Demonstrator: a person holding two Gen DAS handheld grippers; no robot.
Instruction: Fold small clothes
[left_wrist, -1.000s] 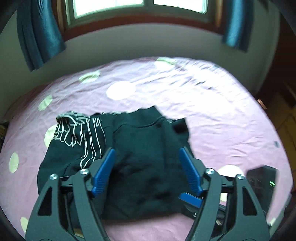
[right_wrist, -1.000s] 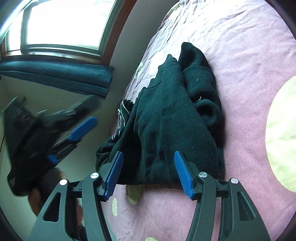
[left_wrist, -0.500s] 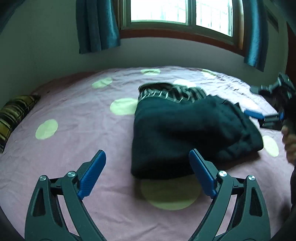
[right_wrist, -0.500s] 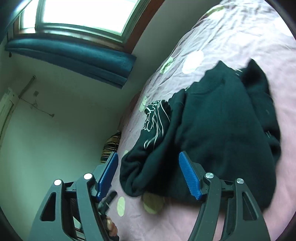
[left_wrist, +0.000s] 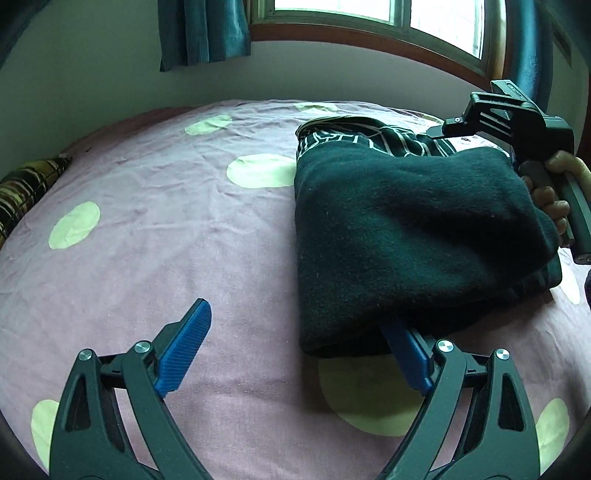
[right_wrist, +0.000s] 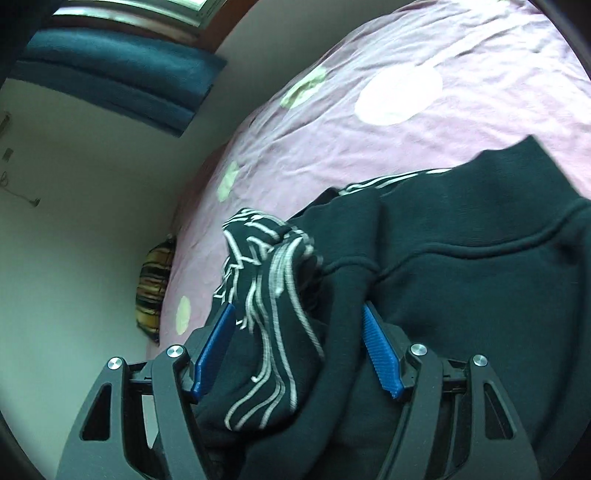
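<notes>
Pink crumpled bedsheet with pale green dots (left_wrist: 155, 236) covers the bed, which runs up to a grey wall with teal curtains (left_wrist: 203, 33) and a wood-framed window (left_wrist: 388, 22). A striped yellow-and-dark cushion (left_wrist: 22, 188) lies at the bed's far left edge. The folded dark green fleece garment (left_wrist: 406, 229) lies on the sheet to the right of centre, with a black garment with white line pattern (left_wrist: 369, 138) showing at its far side. The left gripper (left_wrist: 295, 347) has its jaws wide apart, gripping nothing; its right blue pad is tucked under the near edge of the fleece while the left pad hangs over bare sheet. The right gripper (right_wrist: 299, 350), held in a hand (left_wrist: 554, 199) at the fleece's far right side, has its jaws spread, with the patterned cloth and a fleece fold bunched between the pads; whether they pinch it I cannot tell.
</notes>
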